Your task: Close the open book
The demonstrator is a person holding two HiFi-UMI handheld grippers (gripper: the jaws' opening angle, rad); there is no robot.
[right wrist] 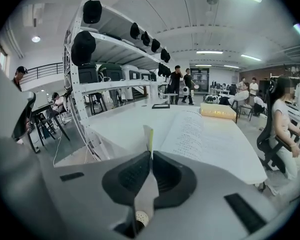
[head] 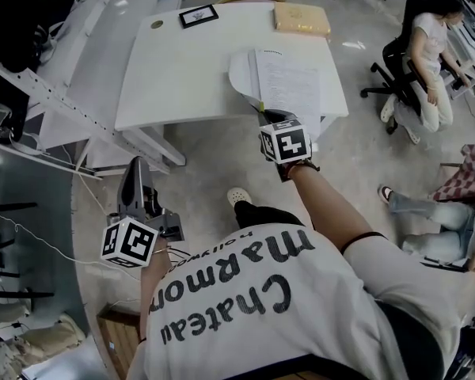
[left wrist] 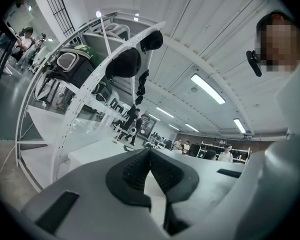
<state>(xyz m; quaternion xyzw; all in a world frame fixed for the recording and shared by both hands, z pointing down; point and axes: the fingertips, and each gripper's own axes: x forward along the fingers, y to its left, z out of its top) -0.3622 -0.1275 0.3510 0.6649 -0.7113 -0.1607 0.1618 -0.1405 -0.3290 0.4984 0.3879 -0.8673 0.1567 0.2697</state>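
Note:
The open book (head: 289, 81) lies on the white table (head: 182, 77) near its front right corner, printed pages up (right wrist: 210, 134). A thin leaf with a yellow-green edge (right wrist: 148, 139) stands up from its left side. My right gripper (head: 263, 111) is at the book's near edge, shut on that leaf, which runs between the pads (right wrist: 150, 156). My left gripper (head: 134, 169) hangs low at the left, off the table and over the floor. Its pads meet with nothing between them (left wrist: 150, 151).
A tan flat box (head: 302, 18) and a black-framed plate (head: 199, 16) lie at the table's far edge. A white shelf rack (head: 55, 93) stands to the left. A person sits on an office chair (head: 427, 54) to the right.

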